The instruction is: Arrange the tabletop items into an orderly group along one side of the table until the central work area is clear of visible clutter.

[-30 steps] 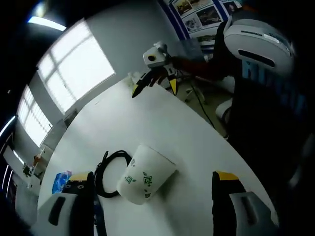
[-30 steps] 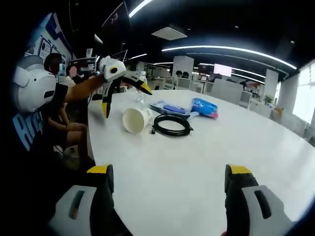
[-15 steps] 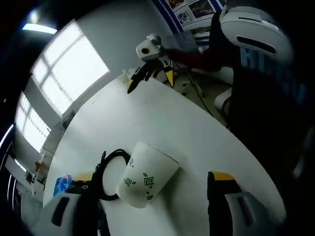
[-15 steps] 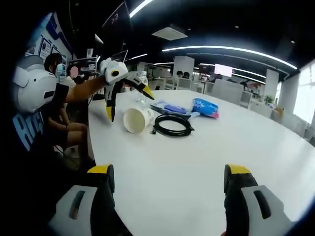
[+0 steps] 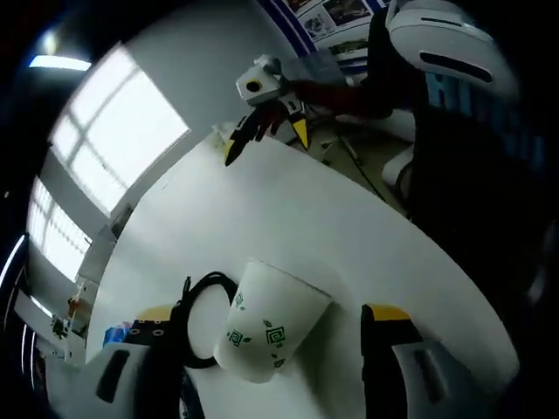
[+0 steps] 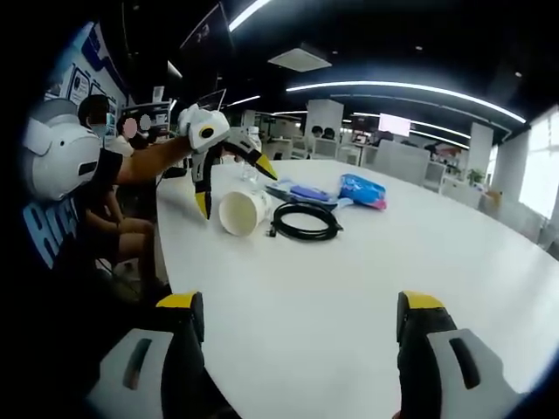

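risk first, as a judgement: paper cup (image 5: pixel 272 321) lying on its side on the white table (image 5: pixel 288 209), free to roll or skid if nudged by one jaw before the other; also lying just beside the coiled black cable (image 5: pixel 200 319), so a sloppy close could snag the loop and drag both. thin wall likely to crush under a hard squeeze. left gripper (image 5: pixel 262 327) spread wide, jaws standing either side of the cup and not touching it, low over the table near its edge; from the right gripper view, left gripper (image 6: pixel 229 182) held out at arm's length by a person, jaws angled down astride the cup (image 6: pixel 242 212). cable (image 6: pixel 306 222) next to it, then flat blue items (image 6: pixel 306 192) and a blue packet (image 6: pixel 362 190) further along, a clear bottle (image 6: pixel 252 157) behind. right gripper (image 6: pixel 295 314) also spread wide and empty, hanging above bare table, well apart from the cluster; seen in the left gripper view as right gripper (image 5: pixel 265 138) raised over the far edge of the table. grouping not yet done.
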`<state>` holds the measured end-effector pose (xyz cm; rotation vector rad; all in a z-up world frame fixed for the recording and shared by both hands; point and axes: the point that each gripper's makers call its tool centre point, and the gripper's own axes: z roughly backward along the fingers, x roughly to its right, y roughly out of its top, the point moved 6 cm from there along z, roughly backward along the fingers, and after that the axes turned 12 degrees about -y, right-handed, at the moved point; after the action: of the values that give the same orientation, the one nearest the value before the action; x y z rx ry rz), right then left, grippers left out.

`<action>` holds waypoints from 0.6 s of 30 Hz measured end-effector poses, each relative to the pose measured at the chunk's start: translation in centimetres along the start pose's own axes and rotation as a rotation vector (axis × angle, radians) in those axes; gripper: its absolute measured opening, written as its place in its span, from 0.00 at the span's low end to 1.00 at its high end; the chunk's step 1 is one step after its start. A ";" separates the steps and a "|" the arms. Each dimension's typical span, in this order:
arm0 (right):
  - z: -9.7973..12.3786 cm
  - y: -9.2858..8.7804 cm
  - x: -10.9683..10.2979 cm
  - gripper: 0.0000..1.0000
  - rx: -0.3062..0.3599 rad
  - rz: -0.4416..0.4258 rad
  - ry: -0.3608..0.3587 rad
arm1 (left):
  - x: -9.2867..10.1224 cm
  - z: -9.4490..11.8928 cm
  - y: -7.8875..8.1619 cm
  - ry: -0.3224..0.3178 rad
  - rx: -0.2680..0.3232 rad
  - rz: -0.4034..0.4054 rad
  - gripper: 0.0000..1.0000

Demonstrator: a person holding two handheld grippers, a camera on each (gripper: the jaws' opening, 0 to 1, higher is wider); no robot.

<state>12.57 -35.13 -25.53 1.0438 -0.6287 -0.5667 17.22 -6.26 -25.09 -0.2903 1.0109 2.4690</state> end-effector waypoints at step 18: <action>0.2 -0.4 0.3 0.87 -0.003 -0.008 -0.012 | -0.6 -1.4 -0.6 -0.013 0.009 0.048 0.78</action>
<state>12.55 -35.66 -25.78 1.0417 -0.6343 -0.5811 18.04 -7.08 -26.23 -0.2489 1.0353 2.5051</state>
